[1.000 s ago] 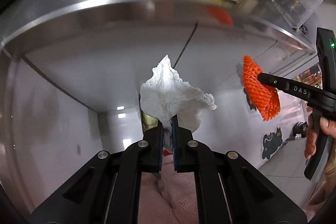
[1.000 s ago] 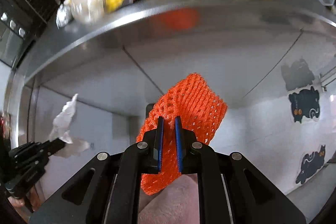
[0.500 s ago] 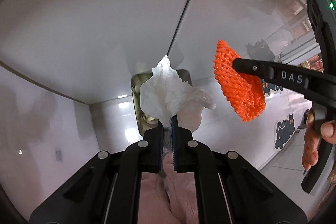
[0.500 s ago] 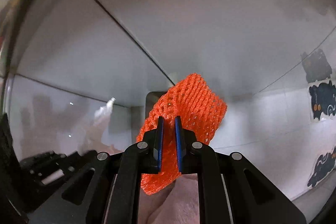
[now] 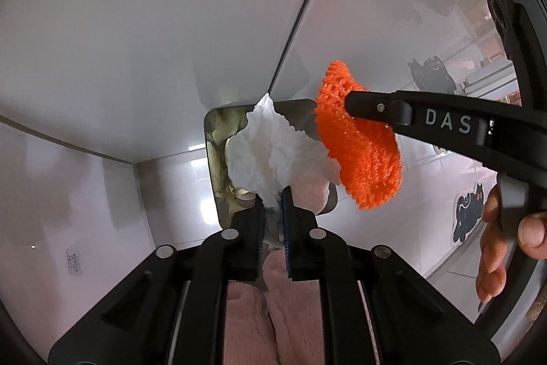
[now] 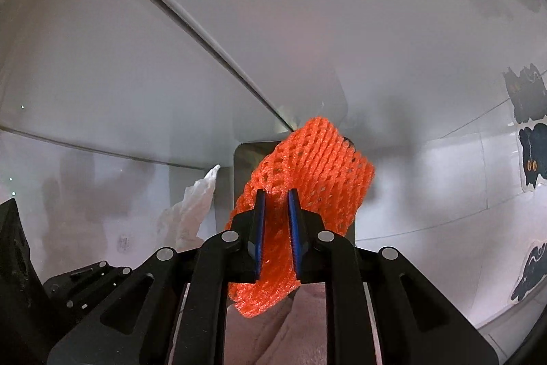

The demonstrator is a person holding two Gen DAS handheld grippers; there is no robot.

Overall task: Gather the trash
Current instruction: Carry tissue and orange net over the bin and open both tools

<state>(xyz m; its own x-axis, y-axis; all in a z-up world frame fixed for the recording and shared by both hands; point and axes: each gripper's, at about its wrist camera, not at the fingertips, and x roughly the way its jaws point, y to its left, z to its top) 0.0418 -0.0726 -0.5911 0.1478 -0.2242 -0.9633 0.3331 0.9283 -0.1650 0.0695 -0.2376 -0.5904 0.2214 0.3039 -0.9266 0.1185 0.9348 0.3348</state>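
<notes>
The left gripper [image 5: 273, 194] points down, and its jaws have just been opening a little; the crumpled white tissue [image 5: 273, 153] sits between them, its long axis running straight out past the tips. The right gripper [image 6: 276, 197] has also just been opening, with the orange foam net [image 6: 307, 180] between its jaws, reaching out and to the right. Beyond both tips lies the open bin [image 5: 213, 153].

Both hand-held grippers point steeply down; left [image 5: 273, 194] and right [image 6: 276, 195] jaws just opening.
</notes>
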